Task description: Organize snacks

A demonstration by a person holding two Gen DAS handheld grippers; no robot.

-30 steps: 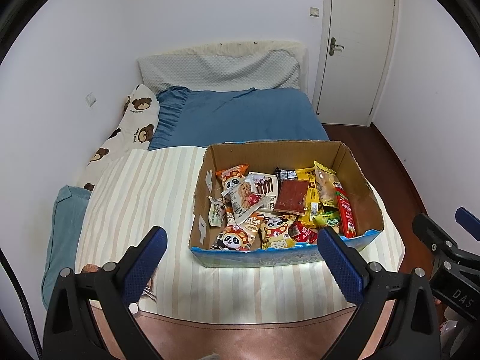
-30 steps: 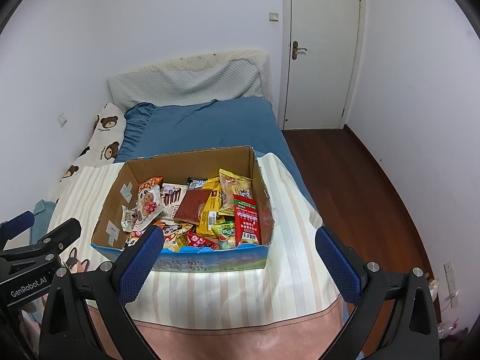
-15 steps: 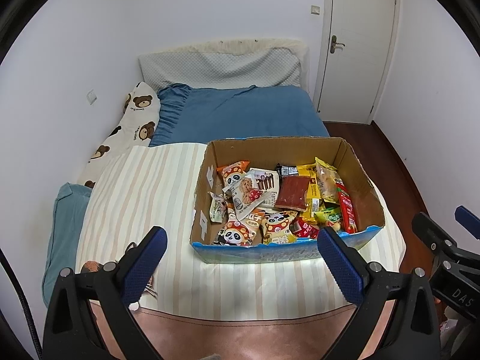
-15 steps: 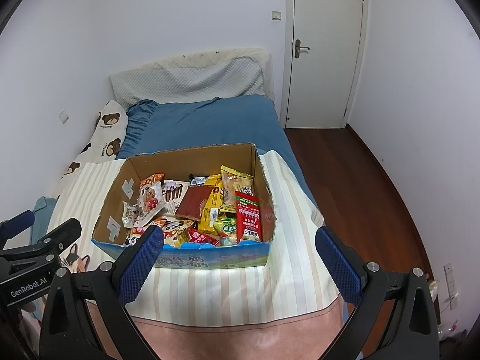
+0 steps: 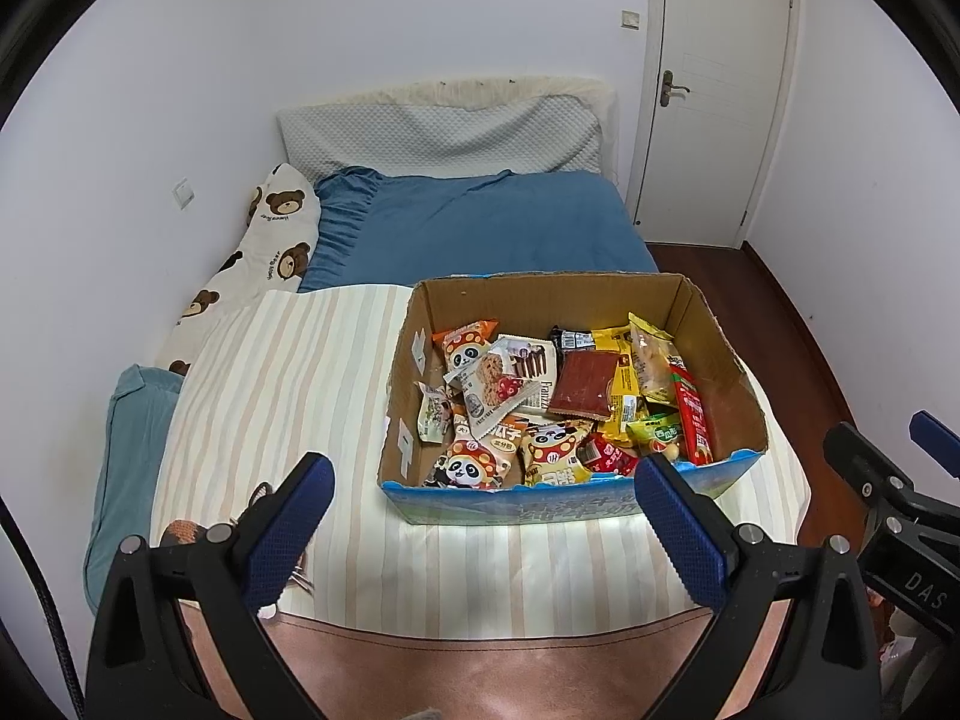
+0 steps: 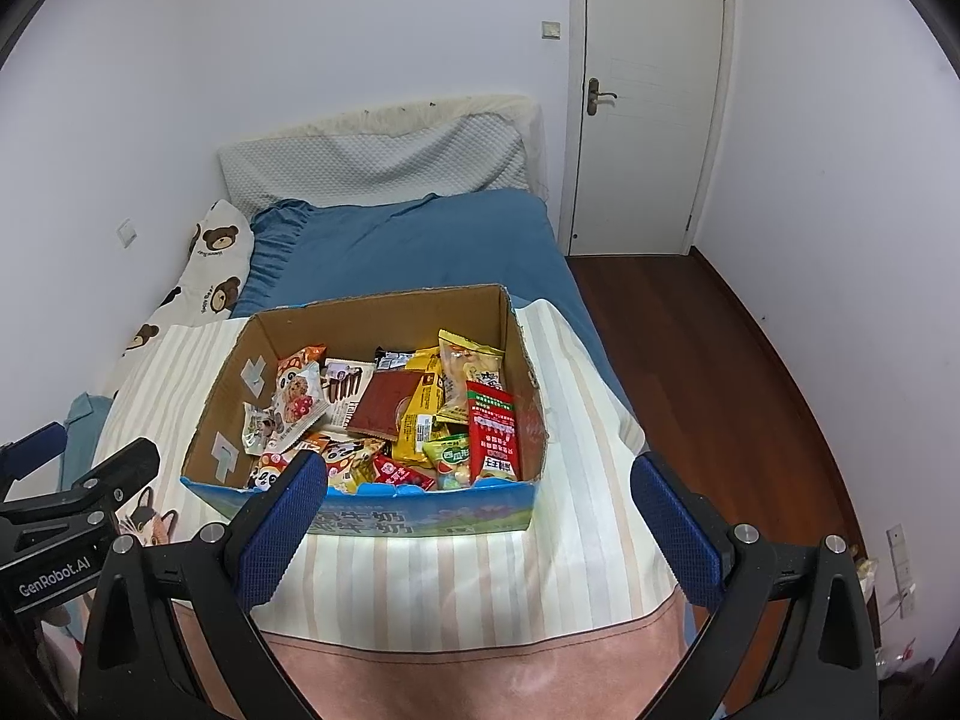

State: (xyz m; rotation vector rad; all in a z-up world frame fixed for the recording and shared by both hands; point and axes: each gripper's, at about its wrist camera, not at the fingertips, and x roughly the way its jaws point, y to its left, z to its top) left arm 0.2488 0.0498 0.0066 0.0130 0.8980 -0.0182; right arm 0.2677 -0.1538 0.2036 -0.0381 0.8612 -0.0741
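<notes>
1. Left gripper [image 5: 483, 516]: fingers spread wide, nothing between them, hovering above the near edge of the bed. Right gripper [image 6: 480, 516]: likewise spread wide and empty, just to the right of the left one.
2. Cardboard box [image 5: 714, 324] [image 6: 384, 312] sitting open-topped on the striped sheet [image 5: 282, 384], toward its right side, blue printed front wall facing the grippers.
3. Snacks [image 5: 558, 402] all inside the box, piled loose and overlapping: panda-print packets [image 5: 465, 348] at left and front, dark red flat pack [image 5: 585, 381] in the middle, yellow wrappers beside it, long red packet [image 6: 493, 435] leaning on the right wall.
4. No snack seen on the sheet outside the box.
5. Change over the last second: box slightly higher in both views, otherwise much the same framing; both grippers drifting only a little. Finger spread unchanged. Packets in the same jumble, none shifted.
6. Reading for the task: no grasp in progress. Contents gathered in one box yet unsorted, so fits either a heap awaiting sorting or a finished gather-up; cannot settle which from this.
7. Blue blanket [image 5: 480, 228] and bear-print pillow [image 5: 270, 252] beyond, uninvolved.
</notes>
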